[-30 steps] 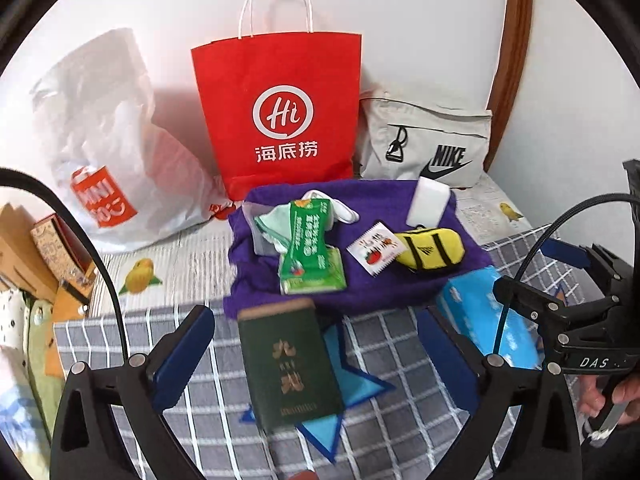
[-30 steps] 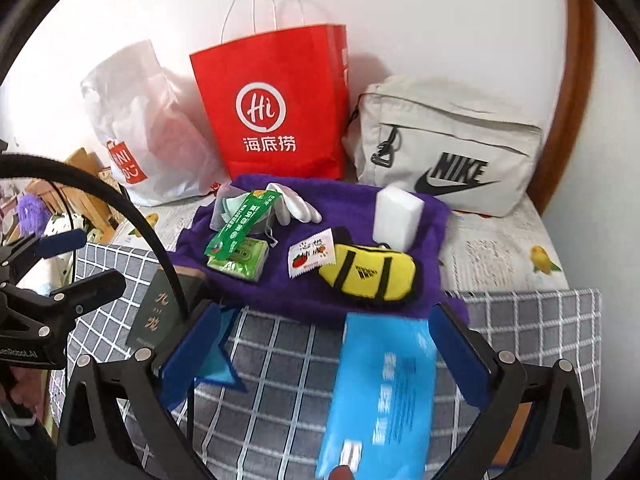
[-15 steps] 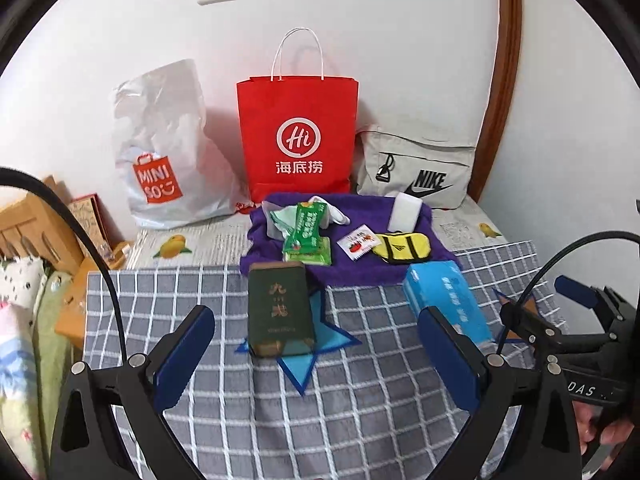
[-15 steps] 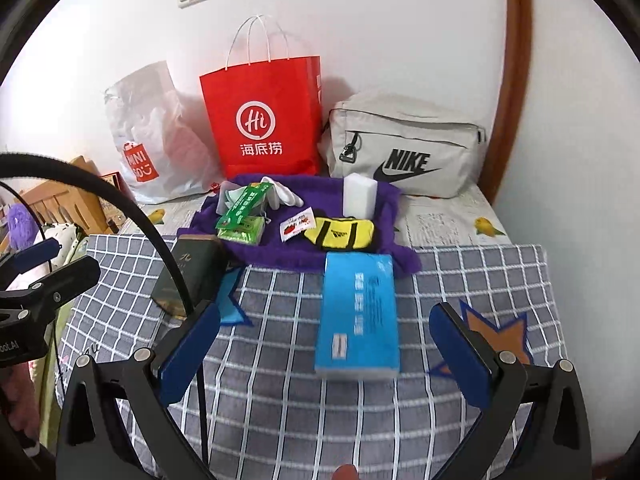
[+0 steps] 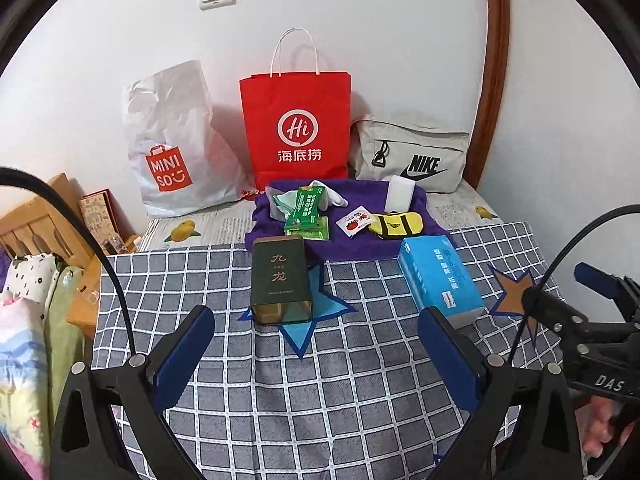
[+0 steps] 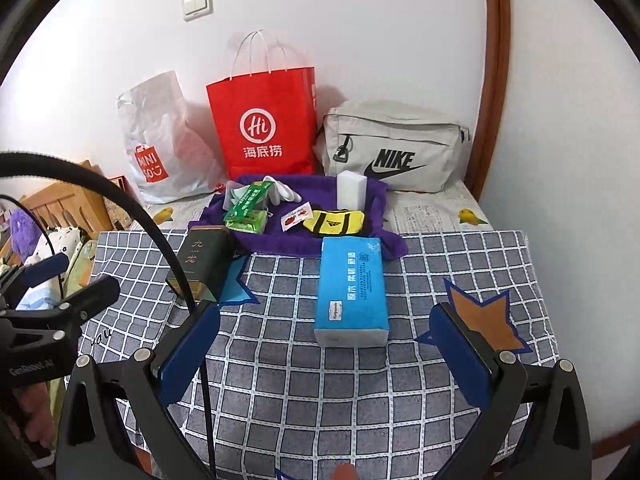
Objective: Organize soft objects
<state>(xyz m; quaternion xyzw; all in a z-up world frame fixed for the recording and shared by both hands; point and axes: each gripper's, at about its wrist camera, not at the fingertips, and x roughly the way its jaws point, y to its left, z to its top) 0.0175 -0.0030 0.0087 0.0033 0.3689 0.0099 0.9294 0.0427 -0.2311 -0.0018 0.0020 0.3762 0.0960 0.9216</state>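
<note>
Pulled back from purple towel [image 5: 348, 240]; left gripper [image 5: 316, 356], right gripper [image 6: 324, 352] both spread wide, empty. Dark green tin [image 5: 280, 280], blue tissue pack [image 6: 352, 288] flat on checked cloth [image 5: 360, 400].

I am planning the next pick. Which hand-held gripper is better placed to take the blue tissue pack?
Probably the right hand-held gripper: it is open and the blue tissue pack lies straight ahead of it. The left hand-held gripper, also open, faces the dark green tin instead.
</note>
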